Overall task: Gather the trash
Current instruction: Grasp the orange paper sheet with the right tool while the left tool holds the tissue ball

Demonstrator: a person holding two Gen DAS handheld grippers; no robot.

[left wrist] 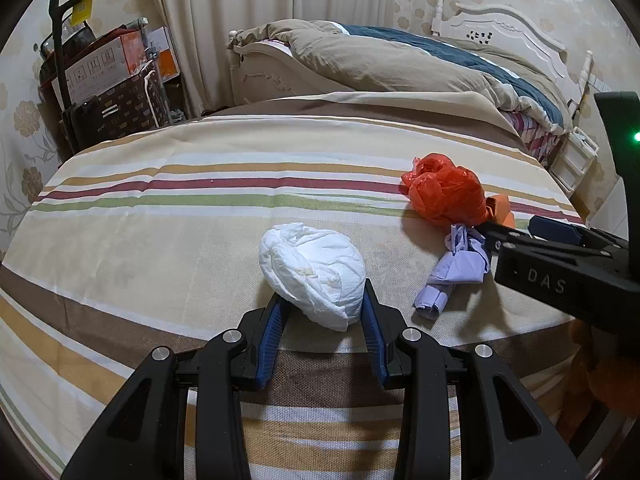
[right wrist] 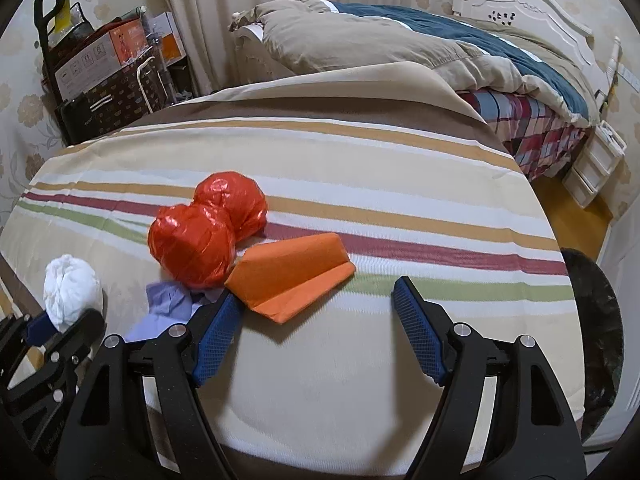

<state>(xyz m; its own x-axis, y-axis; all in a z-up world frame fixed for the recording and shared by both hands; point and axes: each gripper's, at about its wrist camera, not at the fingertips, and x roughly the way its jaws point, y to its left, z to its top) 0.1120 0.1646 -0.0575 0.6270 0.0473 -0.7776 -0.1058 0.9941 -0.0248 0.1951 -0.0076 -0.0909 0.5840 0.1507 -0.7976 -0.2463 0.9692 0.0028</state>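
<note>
Left gripper (left wrist: 325,300): jaws drawn in close on the white wad (left wrist: 312,274), a blue pad pressed against each side of its near end. It has the wad.
White wad: crumpled white tissue-like bundle, its near end between the left fingers and most of it sticking out past the tips, over the striped cloth (left wrist: 160,240). Whether it rests on the cloth or is just off it, hard to call.
Right gripper (right wrist: 316,300): jaws standing wide, nothing between them but bare striped cloth.
Right fingers (right wrist: 218,334): the left-hand pad sits right at the near edge of the orange folded paper (right wrist: 292,276), touching or just short of it; the other pad is well clear to the right.
Orange folded paper: just ahead of the right gripper's left finger, lying flat, its long point aimed to the right.
Purple crumpled scrap (right wrist: 168,308): just left of that same finger, partly tucked under the red bag and the orange paper.
Red plastic bag (right wrist: 204,232): beyond the fingertips, ahead and to the left, bunched in two lumps, touching the orange paper.
Dark bin (right wrist: 596,332): off to the right of the right gripper, beside the table edge.
Farther out: a bed (left wrist: 420,60) with rumpled bedding beyond the table, boxes (left wrist: 104,68) stacked at far left.
</note>
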